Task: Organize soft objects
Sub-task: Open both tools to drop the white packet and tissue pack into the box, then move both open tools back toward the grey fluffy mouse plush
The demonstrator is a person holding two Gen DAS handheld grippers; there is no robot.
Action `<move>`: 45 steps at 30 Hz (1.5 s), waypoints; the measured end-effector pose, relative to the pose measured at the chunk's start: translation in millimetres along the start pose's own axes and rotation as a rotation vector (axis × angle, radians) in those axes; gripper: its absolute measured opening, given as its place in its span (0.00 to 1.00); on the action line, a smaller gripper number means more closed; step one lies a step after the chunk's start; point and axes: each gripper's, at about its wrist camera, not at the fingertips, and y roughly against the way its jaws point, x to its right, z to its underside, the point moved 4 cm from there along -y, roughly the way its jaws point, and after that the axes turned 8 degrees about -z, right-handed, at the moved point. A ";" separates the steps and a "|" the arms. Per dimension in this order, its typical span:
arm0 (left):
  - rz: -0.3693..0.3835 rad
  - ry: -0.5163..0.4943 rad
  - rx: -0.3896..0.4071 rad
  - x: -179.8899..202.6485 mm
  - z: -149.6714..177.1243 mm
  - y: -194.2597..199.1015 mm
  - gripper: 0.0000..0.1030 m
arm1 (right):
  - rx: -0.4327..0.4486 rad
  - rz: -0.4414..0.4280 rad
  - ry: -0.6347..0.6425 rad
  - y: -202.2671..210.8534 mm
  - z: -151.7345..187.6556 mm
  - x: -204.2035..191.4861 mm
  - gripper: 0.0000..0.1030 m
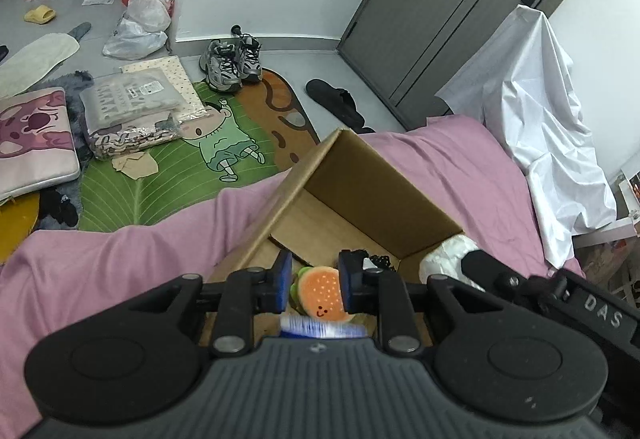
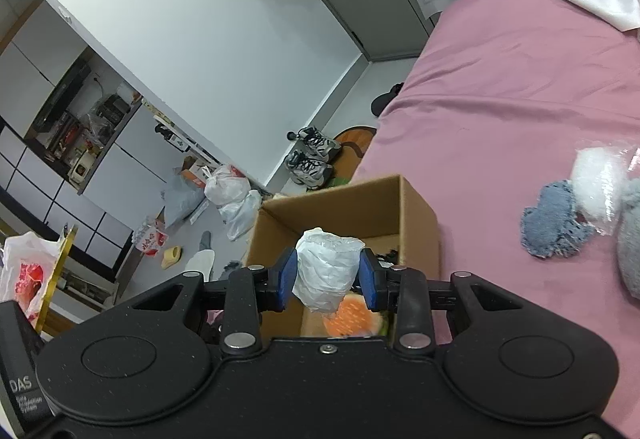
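The left gripper point(image 1: 314, 285) body hid the burger plush's point(image 1: 322, 293) lower edge; it sat in the cardboard box point(image 1: 360, 179) between slightly parted pads. The right gripper point(image 2: 328, 275) pinched a white bundle point(image 2: 326, 267) above it.

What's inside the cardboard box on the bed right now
Inside the cardboard box lies a burger plush and something dark and lacy in a corner. The grippers and the white wrapped bundle cover the rest of the box floor.

Orange seed-dotted burger plush point(image 1: 322, 293), pink bedsheet point(image 1: 460, 167)
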 end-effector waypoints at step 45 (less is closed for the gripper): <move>-0.074 -0.222 0.071 91.1 34.3 59.0 0.89 | 0.072 0.147 0.046 141.1 -20.0 65.9 1.00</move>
